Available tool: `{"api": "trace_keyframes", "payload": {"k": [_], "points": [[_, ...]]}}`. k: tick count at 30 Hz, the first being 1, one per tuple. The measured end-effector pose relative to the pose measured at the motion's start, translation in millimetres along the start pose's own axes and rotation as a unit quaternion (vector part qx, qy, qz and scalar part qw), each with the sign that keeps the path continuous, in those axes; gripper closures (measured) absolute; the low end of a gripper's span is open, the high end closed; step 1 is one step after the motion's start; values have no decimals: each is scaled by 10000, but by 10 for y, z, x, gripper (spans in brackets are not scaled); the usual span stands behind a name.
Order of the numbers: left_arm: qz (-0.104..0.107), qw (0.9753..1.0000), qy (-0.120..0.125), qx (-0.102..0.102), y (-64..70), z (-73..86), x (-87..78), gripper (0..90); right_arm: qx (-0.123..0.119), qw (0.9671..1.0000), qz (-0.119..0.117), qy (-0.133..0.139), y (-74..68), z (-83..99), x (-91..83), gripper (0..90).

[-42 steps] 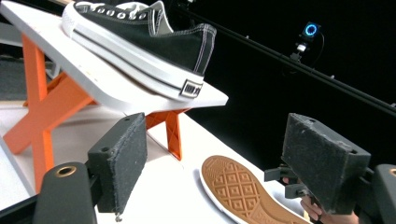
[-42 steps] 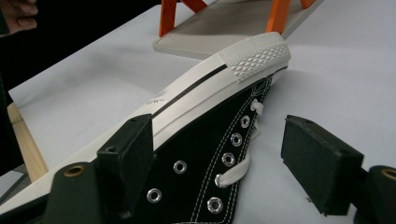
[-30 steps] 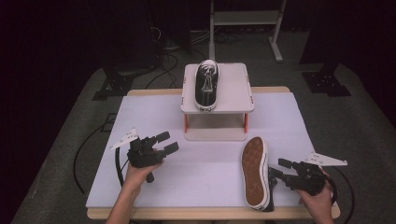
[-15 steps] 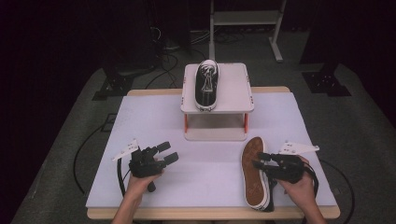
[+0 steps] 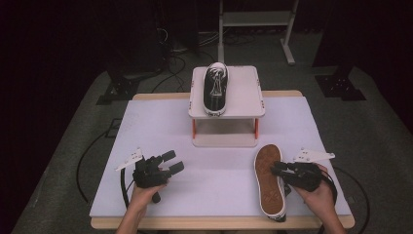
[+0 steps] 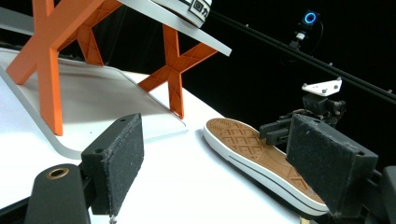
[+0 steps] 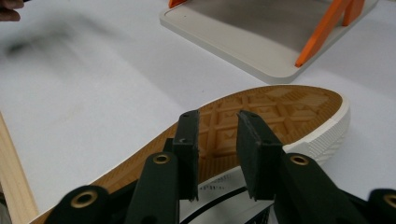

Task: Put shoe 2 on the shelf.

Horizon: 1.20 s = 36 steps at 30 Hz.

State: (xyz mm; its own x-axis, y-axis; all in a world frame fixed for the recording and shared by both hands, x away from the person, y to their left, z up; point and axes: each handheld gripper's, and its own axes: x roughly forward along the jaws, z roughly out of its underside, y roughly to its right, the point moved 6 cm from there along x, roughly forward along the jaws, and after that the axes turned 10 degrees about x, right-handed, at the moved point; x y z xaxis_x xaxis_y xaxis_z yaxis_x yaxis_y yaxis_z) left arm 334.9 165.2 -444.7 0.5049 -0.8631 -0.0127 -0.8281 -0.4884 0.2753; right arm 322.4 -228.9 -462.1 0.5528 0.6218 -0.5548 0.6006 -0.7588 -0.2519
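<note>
High view: two shoes. One shoe (image 5: 269,181) lies on its side at lower right of the frame on the table (image 5: 146,122), brown sole facing left; the right tool (image 5: 278,169) sits at its right edge, jaws narrow with nothing clearly clamped between them. The second shoe (image 5: 215,87) stands upright on one raised stand (image 5: 243,92) with orange legs at upper centre. At lower left, the left tool (image 5: 171,162) hovers over bare table, jaws wide apart, well away from both shoes.
</note>
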Motion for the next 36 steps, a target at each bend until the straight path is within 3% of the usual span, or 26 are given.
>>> {"api": "trace_keyframes", "payload": {"k": [4,15,20,27,36], "points": [[13,10000,-32,26,7,13,4,185,115,9999,-14,40,60,22,-34,739],[-18,10000,-56,51,-6,35,-3,185,361,9992,7,169,227,114,-147,743],[-32,9998,-121,139,2,50,11,186,742,9967,-117,314,345,185,-231,734],[-60,9998,-120,138,-5,50,13,185,1026,9939,180,348,527,339,-384,721],[-10,9997,-144,188,27,54,57,185,1277,9908,351,293,653,492,-472,705]]}}
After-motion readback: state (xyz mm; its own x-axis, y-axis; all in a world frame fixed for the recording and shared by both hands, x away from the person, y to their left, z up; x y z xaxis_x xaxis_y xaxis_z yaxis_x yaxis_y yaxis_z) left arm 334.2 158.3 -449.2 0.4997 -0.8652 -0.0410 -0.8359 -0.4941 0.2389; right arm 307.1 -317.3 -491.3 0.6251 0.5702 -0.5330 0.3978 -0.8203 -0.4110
